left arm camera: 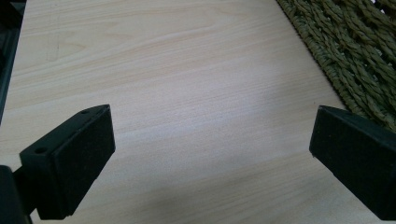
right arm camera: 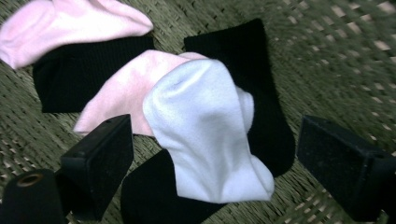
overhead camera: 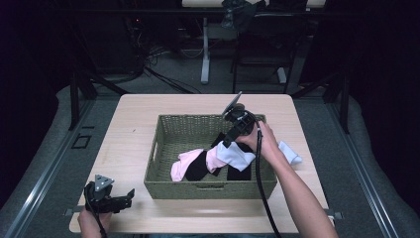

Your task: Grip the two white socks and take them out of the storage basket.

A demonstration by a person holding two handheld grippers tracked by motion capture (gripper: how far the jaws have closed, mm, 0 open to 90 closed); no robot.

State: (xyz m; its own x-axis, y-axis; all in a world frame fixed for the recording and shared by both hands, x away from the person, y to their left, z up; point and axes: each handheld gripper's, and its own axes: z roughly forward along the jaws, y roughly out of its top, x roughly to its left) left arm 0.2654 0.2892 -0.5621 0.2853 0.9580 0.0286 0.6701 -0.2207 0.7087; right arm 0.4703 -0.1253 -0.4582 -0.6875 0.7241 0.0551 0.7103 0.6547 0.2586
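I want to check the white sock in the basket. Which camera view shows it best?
The right gripper view: the white sock lies close and large between the open jaws, over pink and black socks. The high view shows it small, partly behind the right gripper.

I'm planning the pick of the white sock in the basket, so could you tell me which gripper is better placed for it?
The right. The right gripper hangs open inside the woven basket, its jaws either side of the white sock. The left gripper sits open on the table, outside the basket.
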